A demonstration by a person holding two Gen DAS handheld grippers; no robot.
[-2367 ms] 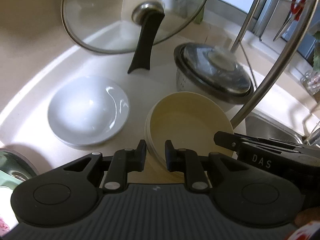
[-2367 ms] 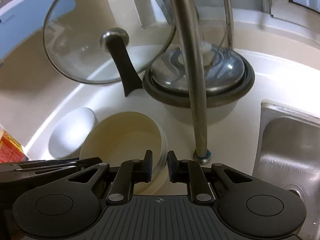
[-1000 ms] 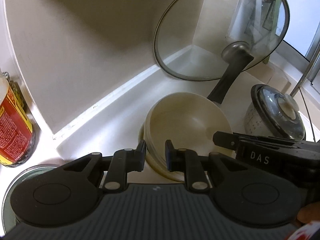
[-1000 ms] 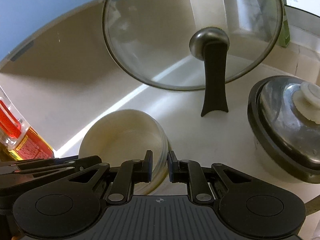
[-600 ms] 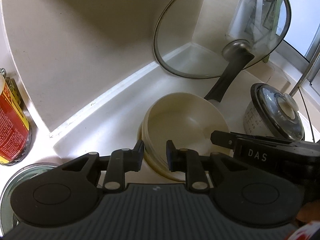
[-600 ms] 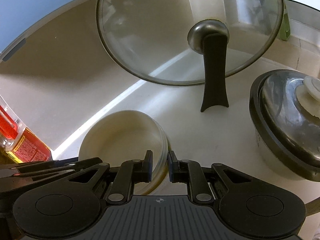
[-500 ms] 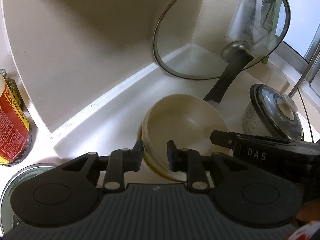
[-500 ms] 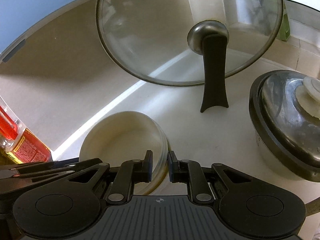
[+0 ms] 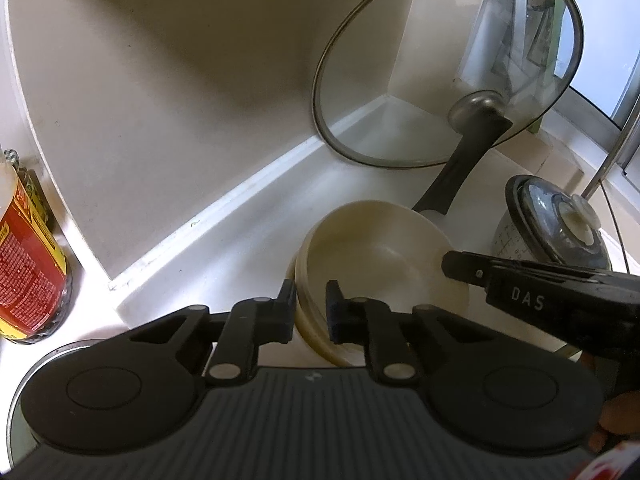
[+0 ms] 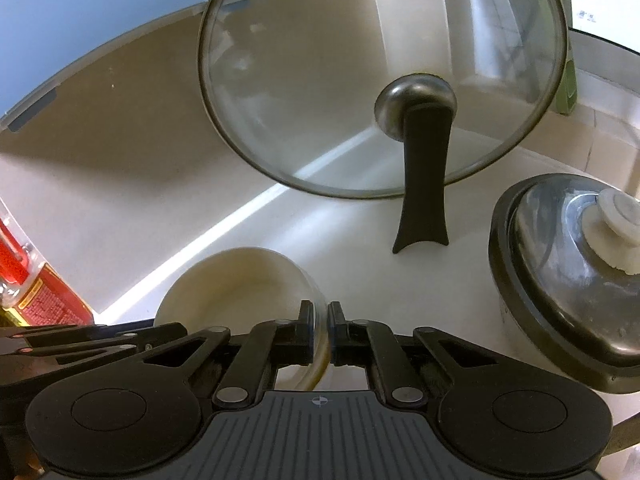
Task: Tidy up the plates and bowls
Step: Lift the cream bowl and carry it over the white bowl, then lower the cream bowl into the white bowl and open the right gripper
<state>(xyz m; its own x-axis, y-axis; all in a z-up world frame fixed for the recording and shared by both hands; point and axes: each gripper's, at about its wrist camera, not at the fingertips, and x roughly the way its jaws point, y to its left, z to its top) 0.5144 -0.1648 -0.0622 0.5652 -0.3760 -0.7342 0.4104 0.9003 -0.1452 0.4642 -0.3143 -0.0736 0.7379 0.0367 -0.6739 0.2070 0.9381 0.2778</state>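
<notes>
A stack of cream bowls (image 9: 376, 256) sits over the white counter, held by both grippers. My left gripper (image 9: 311, 312) has its jaws on either side of the near rim, with a slightly wider gap than a moment ago. My right gripper (image 10: 321, 330) is shut on the stack's right rim (image 10: 322, 344); its black body also shows in the left wrist view (image 9: 520, 292). The bowls show in the right wrist view (image 10: 236, 284) at lower left. The white plate seen earlier is hidden under the stack or out of view.
A glass pan lid (image 9: 444, 64) with a black handle (image 10: 422, 184) leans in the wall corner. A lidded pot (image 10: 572, 264) stands at the right. A red-labelled jar (image 9: 28, 264) stands at the left, a steel rim (image 9: 24, 372) at bottom left.
Both grippers carried the cream bowl stack left from beside the pot and lowered it where the white plate stood. The left jaws have widened slightly over the last half second.
</notes>
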